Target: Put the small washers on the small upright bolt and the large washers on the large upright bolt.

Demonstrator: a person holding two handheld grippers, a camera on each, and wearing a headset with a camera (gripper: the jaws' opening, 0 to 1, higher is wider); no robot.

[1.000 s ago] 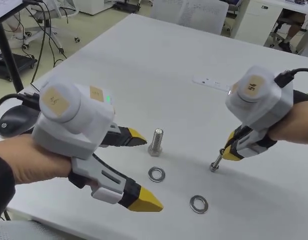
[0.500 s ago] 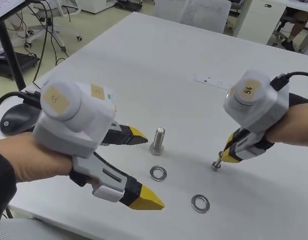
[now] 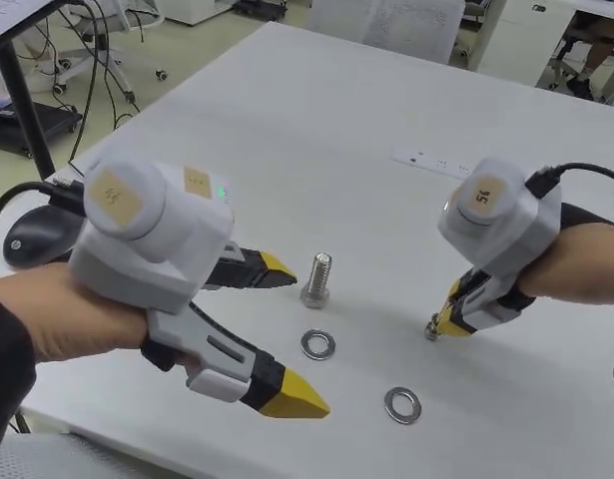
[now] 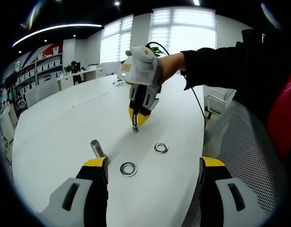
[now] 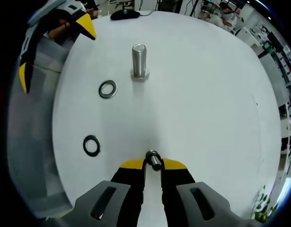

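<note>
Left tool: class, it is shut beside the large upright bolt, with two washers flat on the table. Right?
No: the left tool is open, jaws apart in the left gripper view. It is beside the large upright bolt, with two washers flat on the table.

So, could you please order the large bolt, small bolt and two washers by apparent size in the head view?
1. large bolt
2. near washer and far washer, alike
3. small bolt, mostly hidden by the right gripper

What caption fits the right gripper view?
Right claw closed around the small bolt, big bolt and two washers waiting on the white table.
</note>
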